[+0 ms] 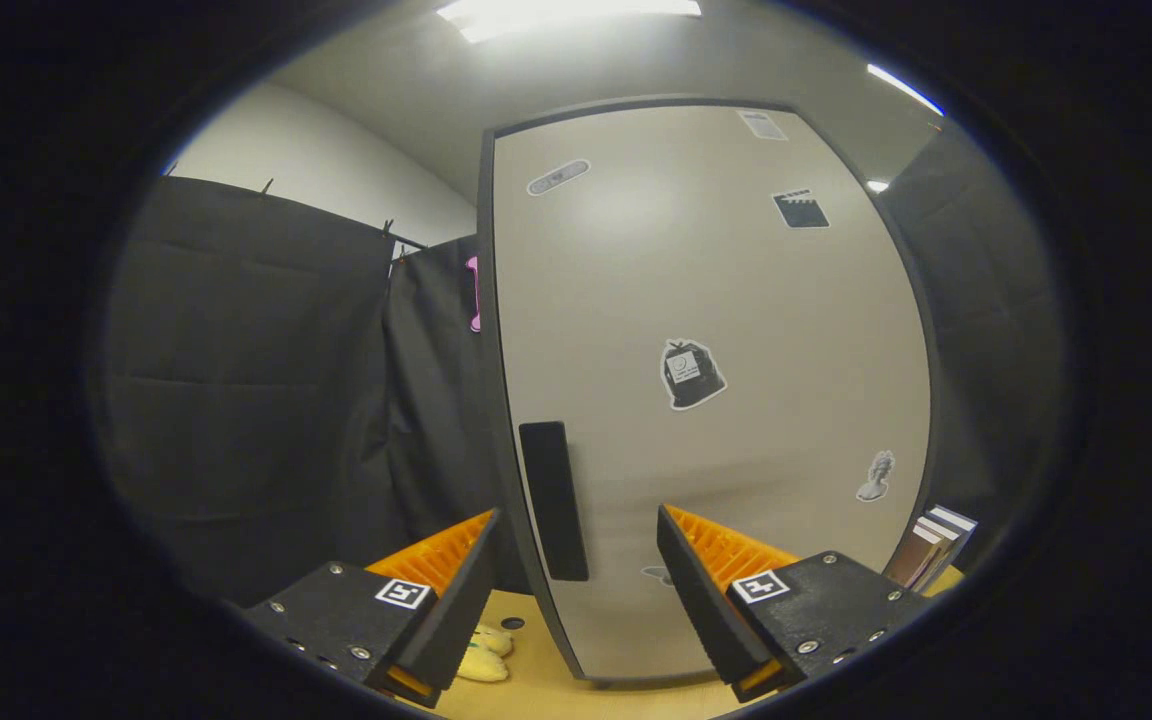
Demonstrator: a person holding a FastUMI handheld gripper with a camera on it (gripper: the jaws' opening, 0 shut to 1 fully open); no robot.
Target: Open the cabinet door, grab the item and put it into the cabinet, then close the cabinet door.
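Just ahead, hand-held gripper gapes before flat cabinet door's rectangular handle.

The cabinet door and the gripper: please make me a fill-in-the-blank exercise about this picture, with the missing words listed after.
1. The cabinet door is ____, so the inside of the cabinet is hidden.
2. The gripper has its jaws ____, with nothing held between them.
3. The dark vertical handle sits near the door's ____ edge, just ahead of the jaws.
4. On the table, a pale yellow item lies beside the ____ jaw.

Missing words: closed; open; left; left
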